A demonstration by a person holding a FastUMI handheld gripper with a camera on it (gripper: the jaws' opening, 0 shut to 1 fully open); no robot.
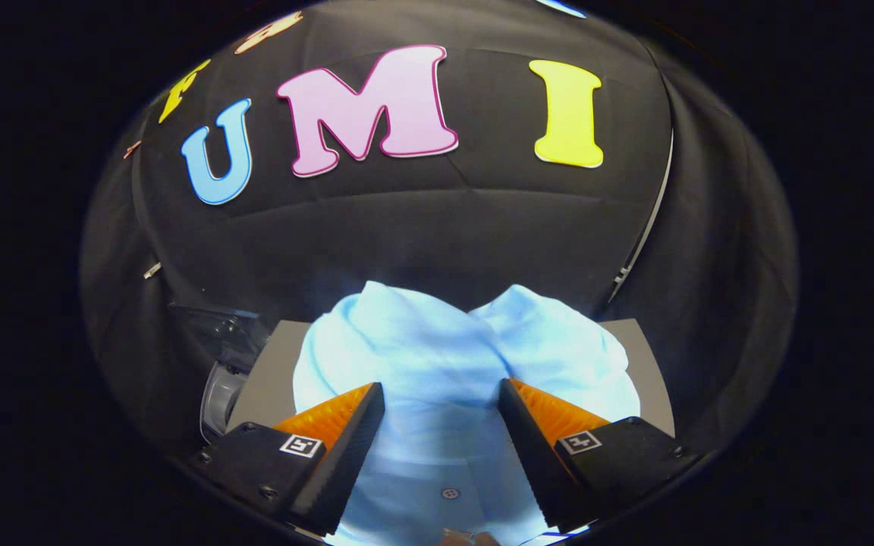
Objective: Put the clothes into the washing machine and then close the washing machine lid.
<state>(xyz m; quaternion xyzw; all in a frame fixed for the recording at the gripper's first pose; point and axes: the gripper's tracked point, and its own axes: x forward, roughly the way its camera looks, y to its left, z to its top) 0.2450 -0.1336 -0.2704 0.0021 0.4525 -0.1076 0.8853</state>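
Landmark: light blue shirt (444, 364), a bunched garment lying on a grey surface (270, 379).
Gripper (441, 394): the two fingers are spread apart, one on each side of the shirt's middle; the tool is released and clamps nothing.
Finger contact: whether the fingertips (361, 402) touch the cloth cannot be told; the fabric runs between them and continues beyond them.
Shirt form: two rounded folds rise at the far side of the shirt, with a crease between them running toward the gap of the fingers.
Shirt detail: a small button (450, 493) sits on the near part of the shirt, between the finger bases.
Grey surface: it shows on both sides of the shirt, flat and pale.
Washing machine (224, 364): a dark and clear plastic part, partly hidden, sits just beside the shirt on its left side; its lid position cannot be told.
Background: the booth's black cloth wall (437, 227) stands beyond the shirt.
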